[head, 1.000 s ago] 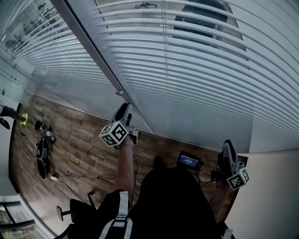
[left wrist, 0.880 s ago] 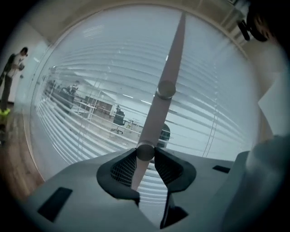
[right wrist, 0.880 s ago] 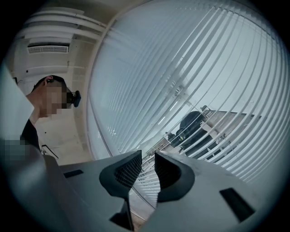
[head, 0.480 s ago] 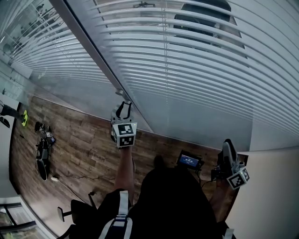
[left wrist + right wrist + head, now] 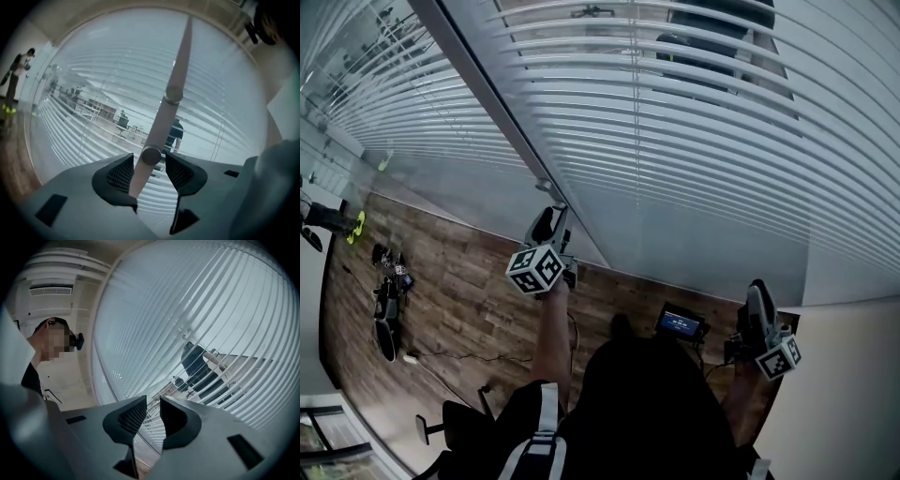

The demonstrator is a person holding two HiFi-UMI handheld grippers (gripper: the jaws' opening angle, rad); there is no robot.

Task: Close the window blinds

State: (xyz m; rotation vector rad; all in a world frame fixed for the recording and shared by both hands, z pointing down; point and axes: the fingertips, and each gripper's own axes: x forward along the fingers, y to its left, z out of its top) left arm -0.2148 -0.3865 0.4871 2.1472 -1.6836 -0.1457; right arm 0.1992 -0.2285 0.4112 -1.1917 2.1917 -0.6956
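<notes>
While the blinds (image 5: 703,131) across twelve o'clock show gaps between slats, the left tool (image 5: 149,165) has just been opening, its jaws loose around the tilt wand (image 5: 163,123); the right tool (image 5: 757,298) at four o'clock gapes empty. Closing looks unfinished.

Head view looks steeply down; 2 tool views face the shared blinds (image 5: 722,122).

Rolled the left gripper (image 5: 551,217) one way, bringing its marker cube (image 5: 534,269) square-on to the head view, then back again to corner-on. Just opened its jaws wider about the blind wand (image 5: 176,75). Left the wand loose between them, close by the left pad (image 5: 117,174), with a clear gap to the right one.
</notes>
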